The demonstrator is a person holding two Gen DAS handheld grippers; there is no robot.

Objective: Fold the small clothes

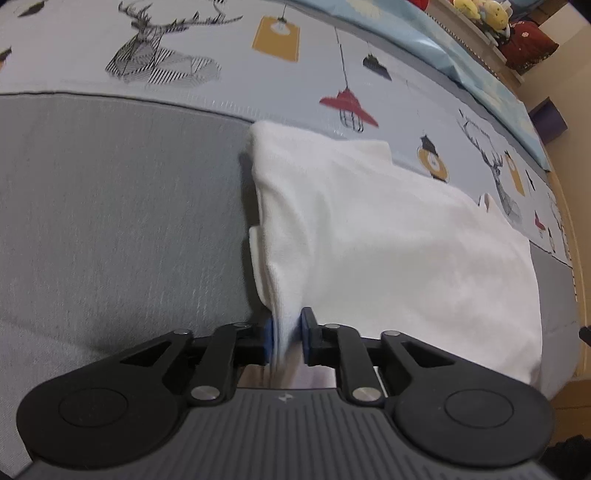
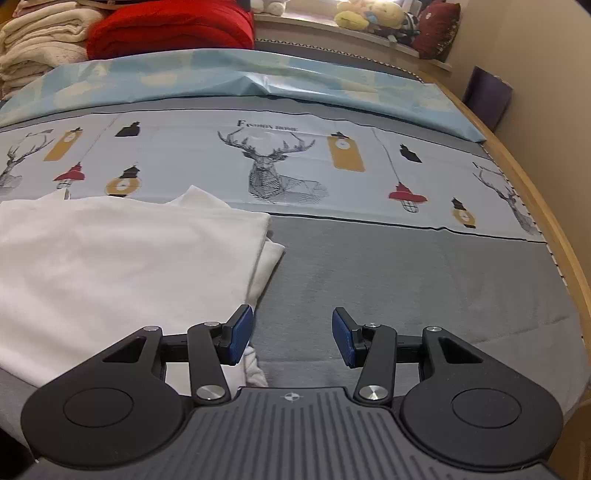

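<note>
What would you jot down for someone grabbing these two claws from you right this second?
Left claw: shut on the near left edge of the white garment.
Right claw: open, empty, over the grey bedcover just beside the garment's right edge.
Garment: lying mostly flat on the bed, layers already doubled at the right edge.
Done: at least one fold seems made.
Left: probably grip the right edge too, then finish folding.

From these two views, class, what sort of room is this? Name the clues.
Probably a bedroom: a printed bedsheet covers a wide bed, folded blankets are stacked at its far end, and plush toys line a ledge behind.
</note>
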